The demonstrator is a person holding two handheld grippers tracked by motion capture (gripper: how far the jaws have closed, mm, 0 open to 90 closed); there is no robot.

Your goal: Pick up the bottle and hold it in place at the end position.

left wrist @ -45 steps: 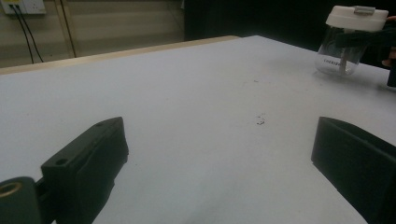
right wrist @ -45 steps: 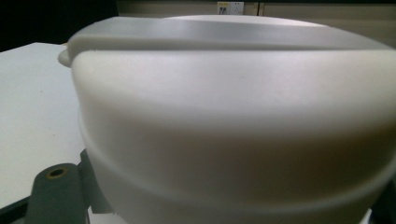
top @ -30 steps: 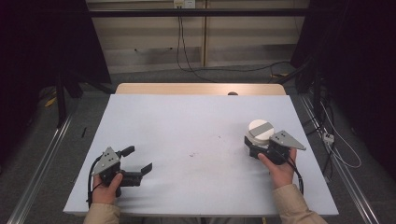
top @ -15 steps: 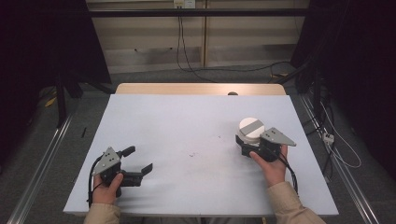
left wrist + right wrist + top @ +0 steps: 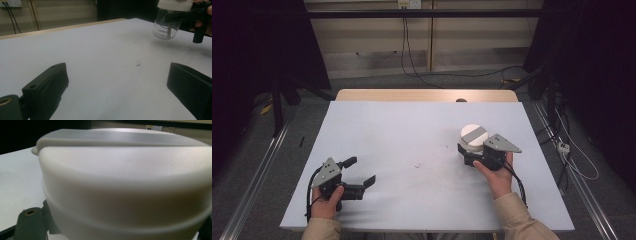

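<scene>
My right gripper (image 5: pixel 470 150) is shut on a clear jar with a white lid (image 5: pixel 474 135), right of the middle of the white table (image 5: pixel 412 125). From the left gripper view the jar (image 5: pixel 167 27) hangs a little above the tabletop, with black jaws clamped just under its lid. Up close in the right gripper view the white lid (image 5: pixel 125 182) hides the jaws. My left gripper (image 5: pixel 361 171) rests near the front left edge, open with nothing between its fingers (image 5: pixel 47 87).
A small dark fleck (image 5: pixel 138 63) marks the table's middle. A strip of bare wood (image 5: pixel 427 95) runs along the far edge. Cables (image 5: pixel 577 165) lie on the floor to the right, and metal rails flank the table.
The right gripper has carried the jar a short way left, toward the table's middle. The left gripper has stayed in place.
</scene>
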